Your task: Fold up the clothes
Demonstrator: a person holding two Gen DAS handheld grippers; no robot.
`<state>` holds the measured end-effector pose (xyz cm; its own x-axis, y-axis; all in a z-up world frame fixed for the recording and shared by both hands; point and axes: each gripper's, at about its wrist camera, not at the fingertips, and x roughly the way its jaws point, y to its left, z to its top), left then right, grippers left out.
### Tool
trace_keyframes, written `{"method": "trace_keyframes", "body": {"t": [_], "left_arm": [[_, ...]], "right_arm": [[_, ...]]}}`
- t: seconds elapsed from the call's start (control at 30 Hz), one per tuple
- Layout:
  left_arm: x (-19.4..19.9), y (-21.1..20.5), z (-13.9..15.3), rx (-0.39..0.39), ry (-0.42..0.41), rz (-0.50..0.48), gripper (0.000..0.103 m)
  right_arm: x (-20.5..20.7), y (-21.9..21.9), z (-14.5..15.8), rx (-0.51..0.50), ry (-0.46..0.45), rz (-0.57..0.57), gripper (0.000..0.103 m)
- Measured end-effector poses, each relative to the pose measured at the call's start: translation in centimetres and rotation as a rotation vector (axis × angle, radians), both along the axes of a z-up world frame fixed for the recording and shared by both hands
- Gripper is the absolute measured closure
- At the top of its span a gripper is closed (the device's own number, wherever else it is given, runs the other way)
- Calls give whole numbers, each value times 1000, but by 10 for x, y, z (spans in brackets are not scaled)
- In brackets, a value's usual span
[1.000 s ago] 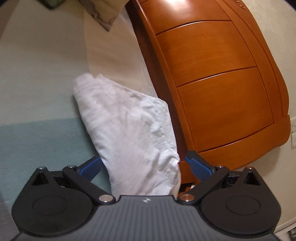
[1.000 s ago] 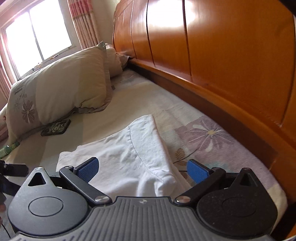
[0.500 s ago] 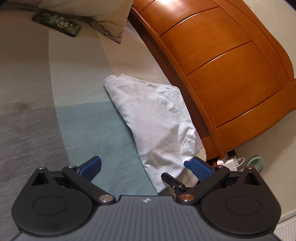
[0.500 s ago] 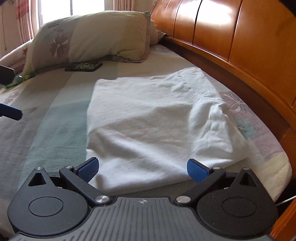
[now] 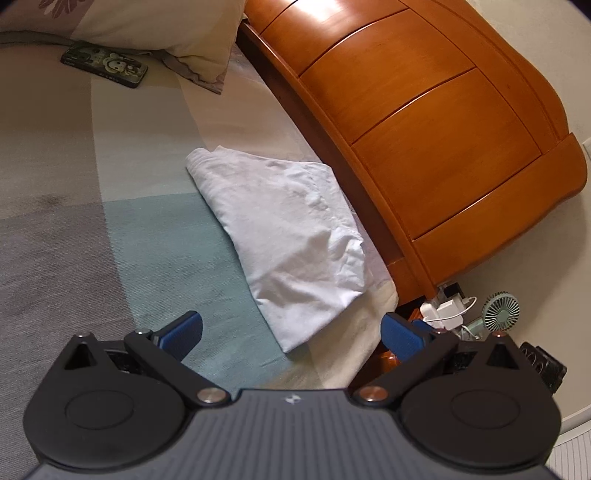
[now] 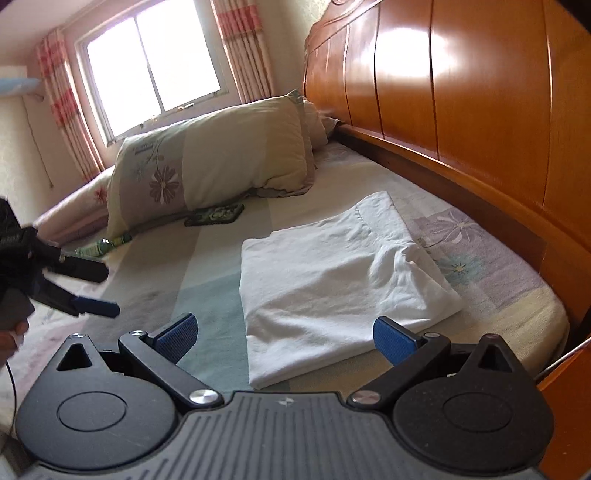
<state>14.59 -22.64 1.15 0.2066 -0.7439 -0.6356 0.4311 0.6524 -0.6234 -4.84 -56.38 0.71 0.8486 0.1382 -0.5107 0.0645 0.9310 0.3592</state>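
Both the left gripper [image 5: 291,334] and right gripper [image 6: 282,334] hang empty, jaws apart, over the folded white garment [image 6: 332,280], so the fold looks done and the next move is probably just a tidy.

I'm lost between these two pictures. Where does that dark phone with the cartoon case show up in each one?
Left wrist view: the phone lies at upper left on the bed, below the pillow.
Right wrist view: the phone lies left of centre, at the pillow's foot.
Shared landmark: the folded white garment, beside the wooden headboard.
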Motion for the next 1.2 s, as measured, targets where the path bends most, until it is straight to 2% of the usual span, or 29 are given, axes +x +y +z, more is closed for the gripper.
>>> {"method": "trace_keyframes", "body": {"t": [0.2,0.37,0.47,0.57,0.63,0.73,0.87,0.93,1.07,1.2], "left_arm": [[33,-14,-13,17,22,17,1],[56,-37,-30,-4,40,7,1],[72,-51,-39,-9,53,12,1],[84,-61,-45,-4,63,16,1],[91,-66,-49,-5,67,4,1],[99,-74,-58,-11,63,-38,1],[111,-83,-77,-13,69,-64,1],[116,-87,-86,-13,82,-69,1],[123,-90,-95,-52,72,-91,1],[137,-94,-97,-112,70,-74,1]], "right_arm": [[36,-57,2,86,-6,-25,0],[68,-115,10,233,-34,-68,0],[99,-138,14,347,-64,-16,0],[138,-146,9,365,-46,24,0],[162,-153,-3,358,23,20,0],[191,-170,-37,421,163,14,0],[216,-185,-79,597,273,86,0],[230,-186,-93,640,302,116,0],[257,-188,-110,739,268,177,0],[272,-183,-107,727,165,211,0]]}}
